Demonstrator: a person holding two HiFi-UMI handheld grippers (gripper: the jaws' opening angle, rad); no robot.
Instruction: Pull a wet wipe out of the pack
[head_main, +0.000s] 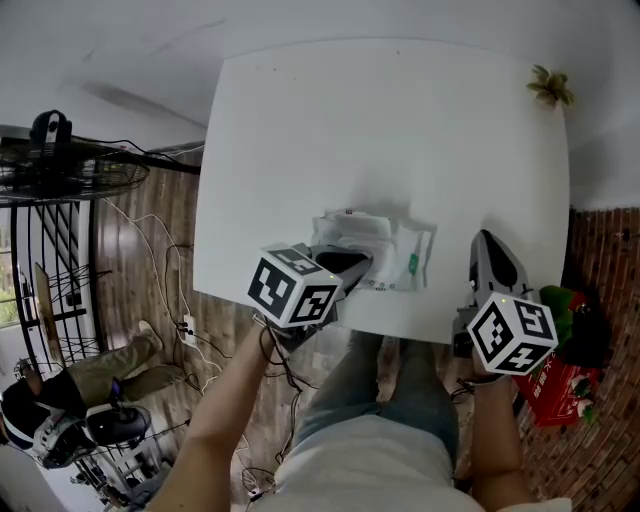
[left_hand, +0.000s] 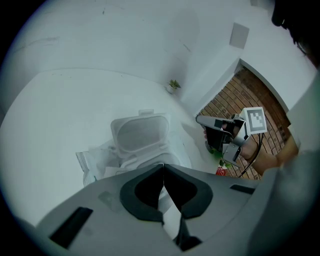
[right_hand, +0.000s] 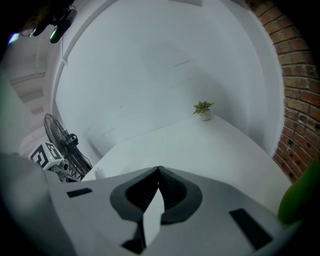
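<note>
Left tongs (left_hand: 163, 167) clenched at the open white soft plastic wipe pack (head_main: 398, 252); right tongs (right_hand: 159, 170) clenched, empty, over the white desk (head_main: 380, 130), near right.

Pack (head_main: 378, 250) on table (head_main: 380, 130) near front edge, left gripper (head_main: 352, 264) at its left end, right gripper (head_main: 488, 243) apart to its right, plant (head_main: 550, 86) on far right corner, fan (head_main: 60, 172) left of table.

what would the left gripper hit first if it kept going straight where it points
The wet wipe pack, at its flipped-open lid: the left gripper, jaws together, points straight at it. It looks close, though depth is unclear.
</note>
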